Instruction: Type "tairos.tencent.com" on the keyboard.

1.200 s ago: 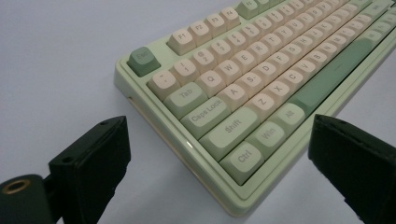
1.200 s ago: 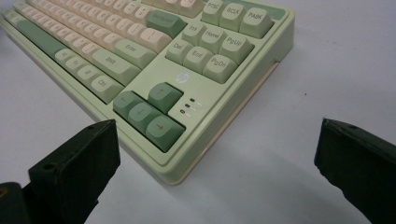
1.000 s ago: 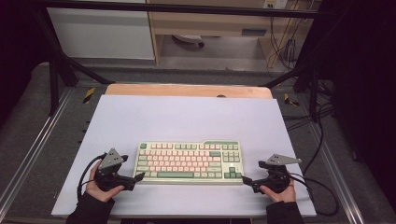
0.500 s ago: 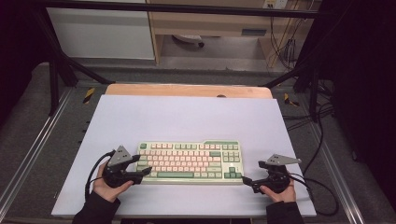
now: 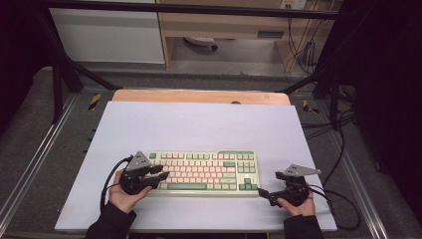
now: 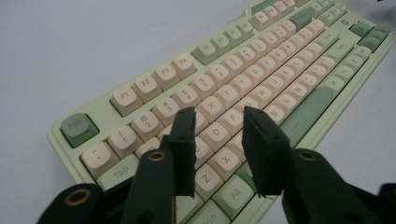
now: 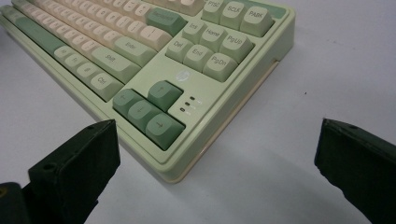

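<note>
A pale green keyboard with cream and green keys lies on the white table top, near its front edge. My left gripper hangs over the keyboard's left end. In the left gripper view its jaws stand a narrow gap apart above the letter keys, holding nothing. My right gripper rests on the table just off the keyboard's front right corner. In the right gripper view its jaws are spread wide, with the arrow-key corner between and beyond them.
The white table top stretches bare behind the keyboard to a wooden strip at the far edge. Black cables trail off the right side. Metal frame rails run along both sides of the table.
My left gripper has moved right from the table beside the keyboard and now hangs over its left keys. The right gripper and the keyboard have stayed put.
</note>
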{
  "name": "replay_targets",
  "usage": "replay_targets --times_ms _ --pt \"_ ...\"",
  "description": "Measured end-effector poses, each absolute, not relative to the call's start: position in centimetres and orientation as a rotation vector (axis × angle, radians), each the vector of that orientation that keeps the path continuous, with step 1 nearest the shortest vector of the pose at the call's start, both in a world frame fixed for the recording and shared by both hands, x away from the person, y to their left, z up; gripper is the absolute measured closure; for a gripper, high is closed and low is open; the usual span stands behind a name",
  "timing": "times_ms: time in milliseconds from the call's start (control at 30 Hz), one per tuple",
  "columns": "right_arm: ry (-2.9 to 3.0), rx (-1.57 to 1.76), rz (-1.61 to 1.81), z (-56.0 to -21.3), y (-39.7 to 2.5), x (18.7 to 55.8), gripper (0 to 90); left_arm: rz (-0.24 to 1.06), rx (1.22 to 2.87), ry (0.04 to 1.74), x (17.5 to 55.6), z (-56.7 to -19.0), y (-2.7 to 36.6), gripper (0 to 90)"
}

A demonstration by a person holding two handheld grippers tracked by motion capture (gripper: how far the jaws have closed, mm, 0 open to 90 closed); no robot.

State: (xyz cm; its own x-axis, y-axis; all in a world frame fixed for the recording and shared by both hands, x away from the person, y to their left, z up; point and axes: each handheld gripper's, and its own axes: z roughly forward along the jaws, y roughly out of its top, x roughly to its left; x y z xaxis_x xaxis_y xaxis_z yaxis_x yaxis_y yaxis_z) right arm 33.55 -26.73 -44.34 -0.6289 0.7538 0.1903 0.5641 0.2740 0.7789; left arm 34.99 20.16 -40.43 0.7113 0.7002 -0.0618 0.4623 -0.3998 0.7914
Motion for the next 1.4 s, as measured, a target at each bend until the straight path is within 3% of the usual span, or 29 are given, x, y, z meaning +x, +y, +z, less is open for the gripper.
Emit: replay_targets --times_ms 500,1400 --pt "2.329 1.222 1.279 -44.3 -26.7 33.6 0.6 0.309 2.074 0.857 36.3 -40.4 17.4 89.2" --pt "2.344 1.215 1.268 -44.4 -26.7 33.6 0.6 0.314 2.129 0.879 38.5 -42.7 14.7 90.0"
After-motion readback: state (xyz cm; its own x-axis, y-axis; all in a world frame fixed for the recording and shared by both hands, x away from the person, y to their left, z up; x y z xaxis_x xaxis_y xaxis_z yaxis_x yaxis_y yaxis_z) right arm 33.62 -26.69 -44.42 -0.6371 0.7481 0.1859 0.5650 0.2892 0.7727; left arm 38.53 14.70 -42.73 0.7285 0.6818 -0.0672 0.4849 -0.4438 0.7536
